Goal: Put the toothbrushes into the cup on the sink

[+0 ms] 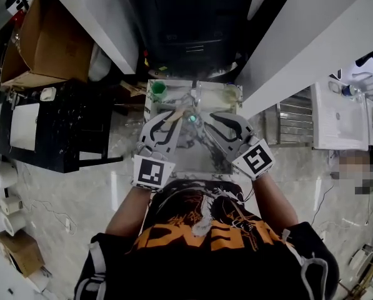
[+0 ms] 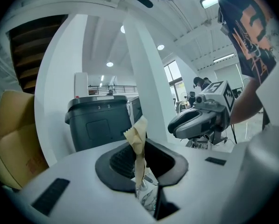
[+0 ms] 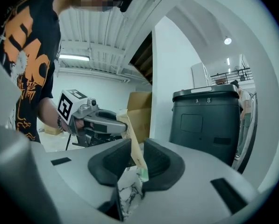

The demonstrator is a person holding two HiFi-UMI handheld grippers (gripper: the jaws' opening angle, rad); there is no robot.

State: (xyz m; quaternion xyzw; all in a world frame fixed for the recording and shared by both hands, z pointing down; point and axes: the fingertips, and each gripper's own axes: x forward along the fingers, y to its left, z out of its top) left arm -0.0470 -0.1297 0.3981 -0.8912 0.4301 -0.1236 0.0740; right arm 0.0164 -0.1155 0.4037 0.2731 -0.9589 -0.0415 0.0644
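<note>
- A person in a black shirt with orange print leans over a marble sink.
- The left gripper and right gripper meet at a tan wrapped toothbrush.
- A green cup stands at the sink's back left.

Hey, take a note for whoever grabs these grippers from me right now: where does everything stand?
Left gripper: shut on one end of the beige packet, likely a wrapped toothbrush.
Right gripper: shut on its other, green-tipped end.
Packet held above the sink; green cup at the sink's back left corner, nothing sticking out.
Done: no brush in the cup.
To do: probably unwrap, then drop it in.
</note>
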